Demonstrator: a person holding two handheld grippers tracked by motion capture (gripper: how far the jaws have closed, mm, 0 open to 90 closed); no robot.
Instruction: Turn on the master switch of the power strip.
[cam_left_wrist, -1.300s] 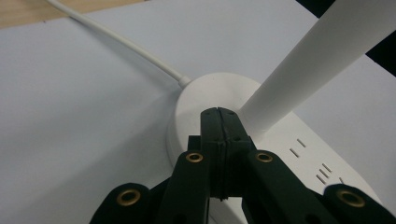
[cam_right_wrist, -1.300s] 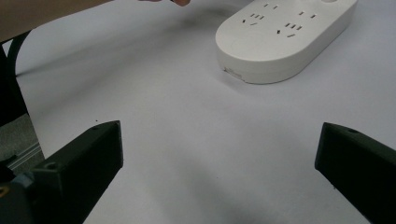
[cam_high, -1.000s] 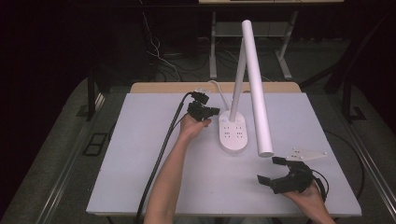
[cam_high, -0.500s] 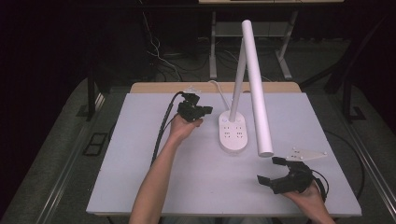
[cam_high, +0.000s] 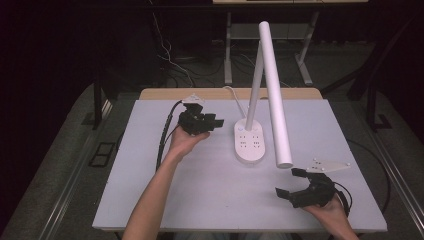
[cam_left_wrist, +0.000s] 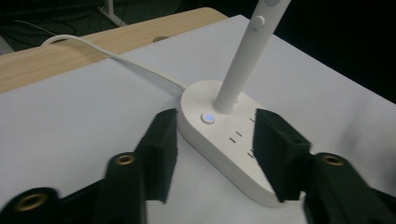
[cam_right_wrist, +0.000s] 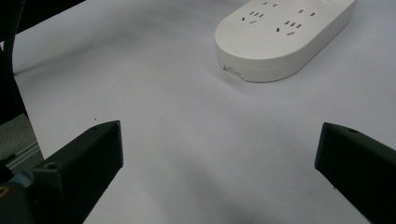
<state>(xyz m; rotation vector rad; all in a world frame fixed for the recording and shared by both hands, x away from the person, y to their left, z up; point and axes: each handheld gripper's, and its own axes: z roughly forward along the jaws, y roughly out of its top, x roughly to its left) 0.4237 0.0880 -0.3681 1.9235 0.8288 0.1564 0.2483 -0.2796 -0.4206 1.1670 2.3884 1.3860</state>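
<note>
A dark room with cables and metal frame legs on the floor is surrounding a pale grey worktop (cam_high: 150, 200) with a wooden strip along its far edge.

The left claw (cam_high: 212, 122) is hovering over the far left of the worktop, jaws standing moderately apart with nothing between them. In the left gripper view they are framing the near end of the lamp base (cam_left_wrist: 224, 135), just beside it and not visibly touching. A small button (cam_left_wrist: 208, 117) is glowing blue at the foot of the stem (cam_left_wrist: 240, 65). A white cord (cam_left_wrist: 116, 58) is running from the base toward the wooden edge.

The right claw (cam_high: 290, 184) is resting low at the near right, jaws spread wide and empty, well apart from the base.

The lamp is standing mid-worktop, its long white head (cam_high: 274, 90) slanting down toward the person. The socket slots (cam_right_wrist: 271, 21) are showing on the base top.

Judgement: the base is probably the heavy, stiff part, smooth plastic and likely slippery. The stem is thin and jointed, so the base's long sides are offering the safer hold. The tethering cord is limiting travel.
</note>
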